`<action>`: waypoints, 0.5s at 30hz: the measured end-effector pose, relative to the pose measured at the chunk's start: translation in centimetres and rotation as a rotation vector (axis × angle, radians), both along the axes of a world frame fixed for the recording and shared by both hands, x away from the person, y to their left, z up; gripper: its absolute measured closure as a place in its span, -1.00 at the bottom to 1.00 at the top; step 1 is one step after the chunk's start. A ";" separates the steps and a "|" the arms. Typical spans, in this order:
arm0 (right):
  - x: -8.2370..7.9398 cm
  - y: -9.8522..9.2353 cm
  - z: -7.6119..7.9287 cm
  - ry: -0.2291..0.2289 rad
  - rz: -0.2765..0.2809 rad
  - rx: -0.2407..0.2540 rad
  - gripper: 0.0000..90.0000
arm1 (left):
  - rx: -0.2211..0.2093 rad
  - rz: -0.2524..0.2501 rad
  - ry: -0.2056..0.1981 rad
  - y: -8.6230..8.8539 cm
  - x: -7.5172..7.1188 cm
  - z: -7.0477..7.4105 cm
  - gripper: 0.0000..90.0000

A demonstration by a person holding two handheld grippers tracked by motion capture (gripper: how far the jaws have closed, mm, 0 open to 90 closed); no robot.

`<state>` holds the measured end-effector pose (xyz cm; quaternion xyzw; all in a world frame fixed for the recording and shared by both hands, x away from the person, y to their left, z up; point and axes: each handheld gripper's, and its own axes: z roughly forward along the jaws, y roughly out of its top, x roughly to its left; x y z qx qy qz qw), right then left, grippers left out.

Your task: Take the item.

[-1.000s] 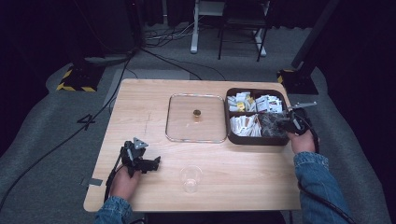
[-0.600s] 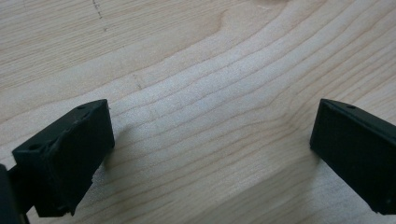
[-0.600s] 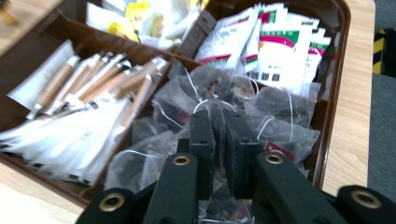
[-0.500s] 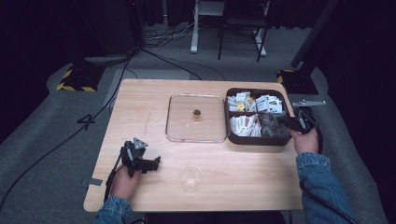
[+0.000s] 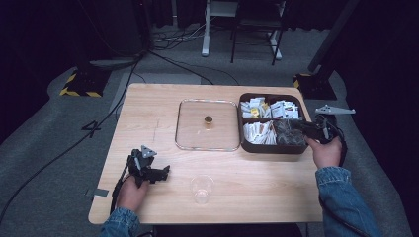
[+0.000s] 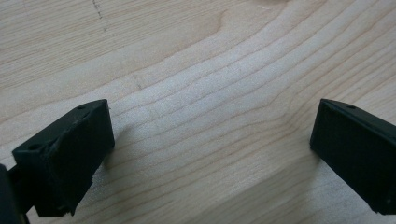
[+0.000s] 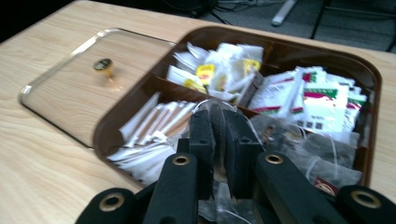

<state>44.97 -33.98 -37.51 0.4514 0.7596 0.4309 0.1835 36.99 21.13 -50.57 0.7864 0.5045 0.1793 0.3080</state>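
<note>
A brown divided box (image 5: 271,148) of tea bags and sachets stands at the table's right. My right gripper (image 5: 298,126) hovers over its near right compartment, shut on a dark tea bag in a clear wrapper (image 7: 218,140). In the right gripper view the jaws (image 7: 219,123) pinch the bag just above the other clear-wrapped bags (image 7: 322,154). My left gripper (image 5: 164,173) rests on the table at the front left. It is open, and in the left gripper view (image 6: 210,149) there is bare wood between its fingers.
The box's clear lid (image 5: 207,143) with a gold knob (image 5: 208,120) lies flat left of the box. A clear plastic cup (image 5: 202,188) stands near the front edge, right of the left gripper. White sachets (image 7: 149,126) fill the box's near left compartment.
My right hand has drawn slightly to the right with the gripper still shut over the box. The left gripper has not moved.
</note>
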 end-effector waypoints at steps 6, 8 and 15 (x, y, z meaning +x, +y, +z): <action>-1.7 1.1 1.4 -0.042 0.061 0.025 0.84 | 0.000 0.000 0.000 0.0 0.0 0.0 -1.00; -2.0 1.5 1.7 -0.053 0.080 0.026 0.84 | 0.000 0.000 0.000 0.0 0.0 0.0 -1.00; -3.2 3.7 2.8 -0.068 0.168 0.028 0.84 | 0.002 0.003 0.001 0.0 -0.1 0.0 -1.00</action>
